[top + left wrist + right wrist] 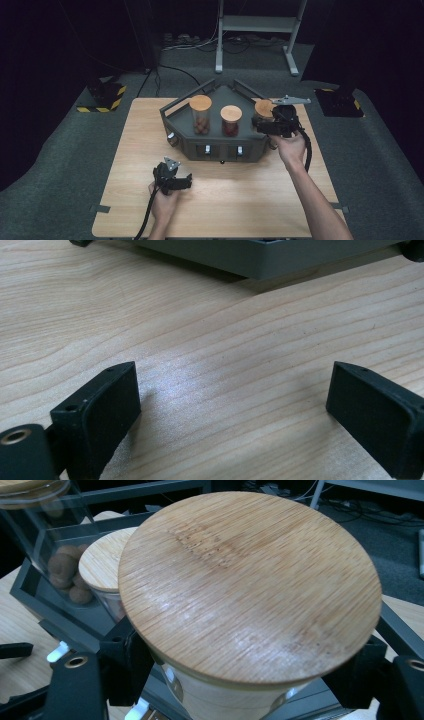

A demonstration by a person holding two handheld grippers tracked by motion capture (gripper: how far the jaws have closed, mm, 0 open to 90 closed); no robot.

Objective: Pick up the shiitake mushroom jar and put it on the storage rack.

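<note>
Right gripper (pixel 240 680) jaws pinch the right-hand jar (pixel 250 600) below its bamboo lid, at 3 o'clock in the grey tray (pixel 172 116). Left gripper (pixel 232 405) spread, empty, over the table (pixel 200 340). Risk: glass slips (smooth wall), or jar knocks its neighbour (pixel 102 565) at 9 o'clock.

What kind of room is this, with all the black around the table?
Probably a lab or recording studio, not a kitchen: black curtains surround a lone wooden table, hazard-striped floor plates and loose cables lie behind, and a person works with handheld grippers.
</note>
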